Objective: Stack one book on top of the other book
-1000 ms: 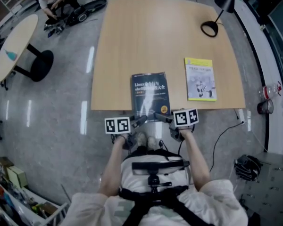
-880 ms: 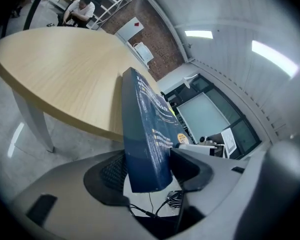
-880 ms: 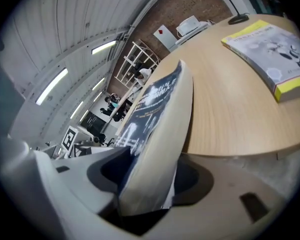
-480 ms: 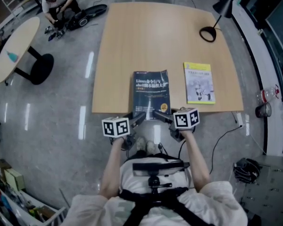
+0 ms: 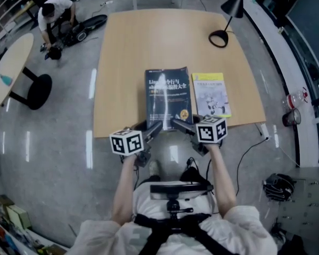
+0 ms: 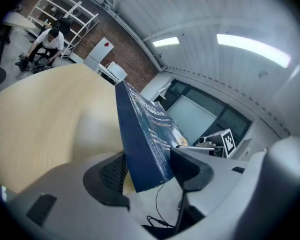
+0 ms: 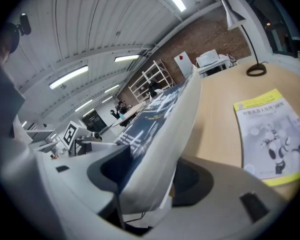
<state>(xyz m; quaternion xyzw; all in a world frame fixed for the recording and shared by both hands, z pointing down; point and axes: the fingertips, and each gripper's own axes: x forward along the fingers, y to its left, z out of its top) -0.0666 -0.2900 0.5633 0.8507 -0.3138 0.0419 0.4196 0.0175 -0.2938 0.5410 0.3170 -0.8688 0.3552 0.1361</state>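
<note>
Left tongs (image 5: pixel 153 127) grip the blue book (image 5: pixel 167 93); right tongs (image 5: pixel 176 123) likewise.

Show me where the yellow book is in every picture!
Head view: the yellow book lies flat on the table, right of the middle, beside the blue book.
Left gripper view: not in it.
Right gripper view: at the right edge, flat on the table.
Shared landmark: the blue book, near the middle of all three views.
</note>
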